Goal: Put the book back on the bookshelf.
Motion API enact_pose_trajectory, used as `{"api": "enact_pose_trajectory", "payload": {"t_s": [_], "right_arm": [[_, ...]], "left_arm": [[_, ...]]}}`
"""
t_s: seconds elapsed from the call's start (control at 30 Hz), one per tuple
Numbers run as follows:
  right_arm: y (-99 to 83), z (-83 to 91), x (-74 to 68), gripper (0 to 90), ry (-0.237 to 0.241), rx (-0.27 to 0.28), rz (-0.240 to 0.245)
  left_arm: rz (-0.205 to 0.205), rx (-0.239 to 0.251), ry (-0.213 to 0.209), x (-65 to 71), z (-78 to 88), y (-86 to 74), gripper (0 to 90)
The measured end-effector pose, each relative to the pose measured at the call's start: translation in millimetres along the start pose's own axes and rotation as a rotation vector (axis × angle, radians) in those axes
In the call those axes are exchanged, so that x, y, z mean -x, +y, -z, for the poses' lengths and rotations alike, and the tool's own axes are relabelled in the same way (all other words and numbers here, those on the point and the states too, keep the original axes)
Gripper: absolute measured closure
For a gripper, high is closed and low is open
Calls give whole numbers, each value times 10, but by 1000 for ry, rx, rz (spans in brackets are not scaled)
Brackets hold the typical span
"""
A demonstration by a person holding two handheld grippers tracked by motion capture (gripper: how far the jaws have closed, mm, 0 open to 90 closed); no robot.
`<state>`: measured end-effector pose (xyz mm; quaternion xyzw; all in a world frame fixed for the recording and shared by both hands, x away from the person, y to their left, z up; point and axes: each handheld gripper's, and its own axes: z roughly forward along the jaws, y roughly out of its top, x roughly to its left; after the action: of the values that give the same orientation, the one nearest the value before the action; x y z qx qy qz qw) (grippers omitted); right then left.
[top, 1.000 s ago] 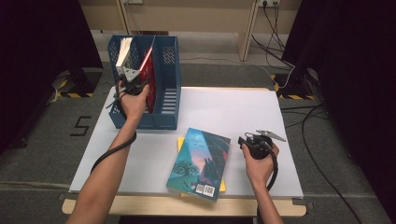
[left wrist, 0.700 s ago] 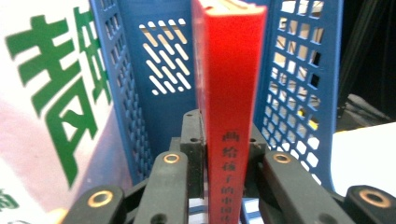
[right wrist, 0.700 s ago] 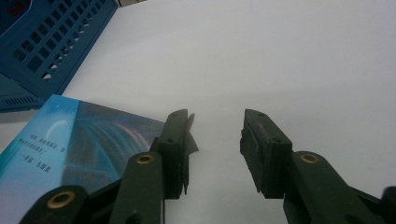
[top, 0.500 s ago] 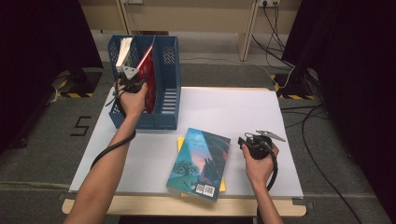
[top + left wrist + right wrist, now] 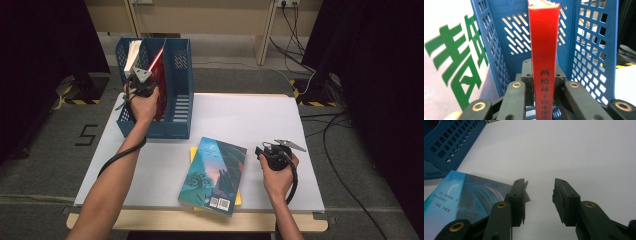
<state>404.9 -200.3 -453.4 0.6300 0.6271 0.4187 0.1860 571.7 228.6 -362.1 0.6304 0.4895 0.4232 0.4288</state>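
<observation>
white book (image 5: 446, 62) beside red book (image 5: 543, 57), blue rack (image 5: 596, 50)

Overhead camera; two close claw-mounted views

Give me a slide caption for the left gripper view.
Left gripper clamps a red book by its spine, upright inside the blue file rack.
</observation>
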Motion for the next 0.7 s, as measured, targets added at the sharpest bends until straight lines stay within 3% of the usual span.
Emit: {"api": "enact_pose_trajectory", "payload": {"t_s": [0.17,0.3,0.47,0.7], "right_arm": [[-2,-3,-13,619,1,-5,-12],[-5,-12,-5,619,2,-5,5],[-6,-6,-13,617,6,-6,6],[-10,-12,-24,614,6,-5,2]], "left_arm": [[2,5,2,-2,-4,-10,776],[-1,11,-6,29,1,-23,762],[5,11,-43,68,13,-35,731],[13,22,-50,74,39,-47,720]]}}
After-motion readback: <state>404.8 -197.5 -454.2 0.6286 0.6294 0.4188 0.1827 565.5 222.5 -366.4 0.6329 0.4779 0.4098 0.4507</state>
